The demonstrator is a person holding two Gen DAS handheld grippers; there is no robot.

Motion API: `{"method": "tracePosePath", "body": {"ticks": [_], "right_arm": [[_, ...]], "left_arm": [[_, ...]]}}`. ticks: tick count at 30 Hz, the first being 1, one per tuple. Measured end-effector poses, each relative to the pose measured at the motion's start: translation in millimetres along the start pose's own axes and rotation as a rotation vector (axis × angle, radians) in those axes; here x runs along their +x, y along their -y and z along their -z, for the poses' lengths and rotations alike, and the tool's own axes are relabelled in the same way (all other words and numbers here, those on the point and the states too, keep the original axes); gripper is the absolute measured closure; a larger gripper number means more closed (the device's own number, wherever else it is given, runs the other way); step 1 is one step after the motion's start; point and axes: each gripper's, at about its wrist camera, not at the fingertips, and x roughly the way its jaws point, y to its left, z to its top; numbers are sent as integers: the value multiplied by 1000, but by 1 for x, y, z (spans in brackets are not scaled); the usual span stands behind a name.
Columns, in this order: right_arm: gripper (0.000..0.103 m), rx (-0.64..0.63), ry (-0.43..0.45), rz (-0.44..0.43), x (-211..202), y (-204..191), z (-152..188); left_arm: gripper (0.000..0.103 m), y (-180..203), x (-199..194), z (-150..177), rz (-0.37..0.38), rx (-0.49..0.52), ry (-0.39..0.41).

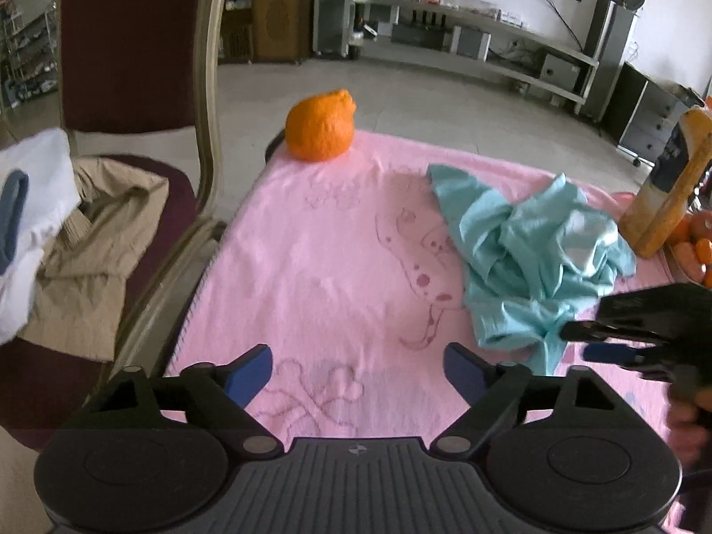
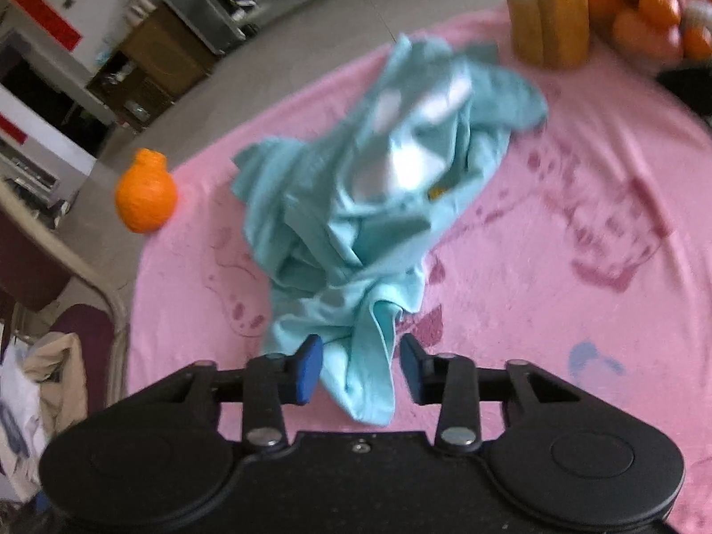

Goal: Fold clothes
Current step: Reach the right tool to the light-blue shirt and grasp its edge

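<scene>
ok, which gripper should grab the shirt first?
Right. The right gripper is open with its jaws either side of the near end of the crumpled shirt. The left gripper is open over bare pink towel, off to the shirt's side.

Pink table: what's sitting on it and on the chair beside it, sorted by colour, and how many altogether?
Light blue: 1, crumpled garment
Orange: 1, loose citrus fruit
Yellow-orange: 1, tall bottle
Beige: 1, garment on the chair
White: 1, cloth on the chair
Total: 5, leaving out the heaped fruit at the table's edge, too cut off to count.
</scene>
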Motion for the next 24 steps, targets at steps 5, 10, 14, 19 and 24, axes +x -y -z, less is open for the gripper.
{"method": "tracePosePath", "body": {"ticks": [5,10,14,19,24], "right_arm": [[69,85,7,21,36,11,3],[100,138,69,-69,-2,25,17],[100,115,164,-96,-85,46,38],[103,106,289,-129,-200,82,66],[100,209,344,21,-233,146,71]], "left_arm": [[19,-2,-5,7,7,2,-3],[18,-4,-20,12,28,-6,8],[18,-1,-35,19,65,-3,10],[18,13,-48,29,102,25,7],[18,36,-48,39,126,60,-25]]}}
